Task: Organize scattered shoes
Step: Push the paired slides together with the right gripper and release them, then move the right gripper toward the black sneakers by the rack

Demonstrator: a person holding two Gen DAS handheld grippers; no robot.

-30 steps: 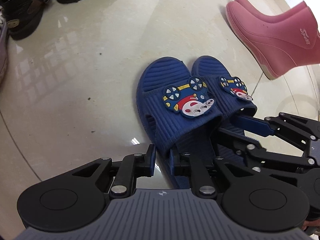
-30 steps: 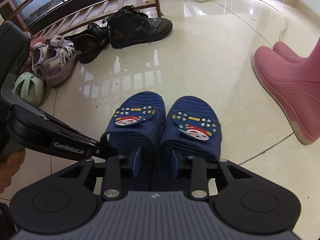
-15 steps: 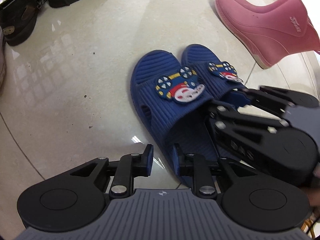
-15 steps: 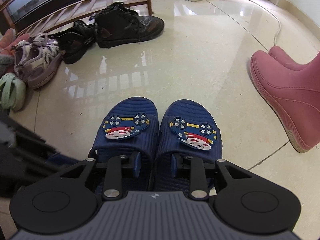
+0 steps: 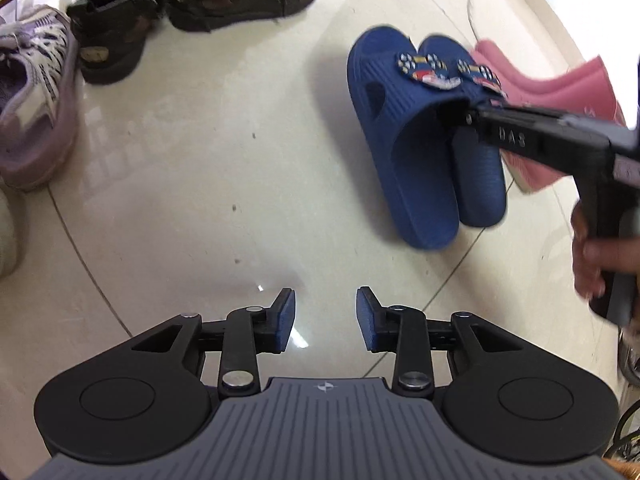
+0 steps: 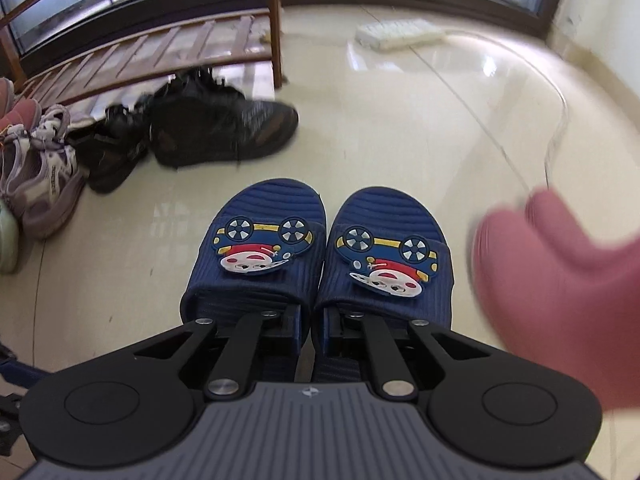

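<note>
You can read only one text: pale letters "DAS" on the black finger of the right gripper (image 5: 460, 114) in your left wrist view. Print on the purple sneaker (image 6: 52, 178) is too blurred to read.

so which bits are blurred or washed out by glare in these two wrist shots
Left wrist view: the black right gripper and the hand holding it are smeared; a small glare spot sits on the glossy cream tile floor. Right wrist view: the pink rubber boot is heavily blurred, the black lace-up shoes slightly; bright window reflections streak the floor; the navy cartoon slippers stay sharp.
</note>
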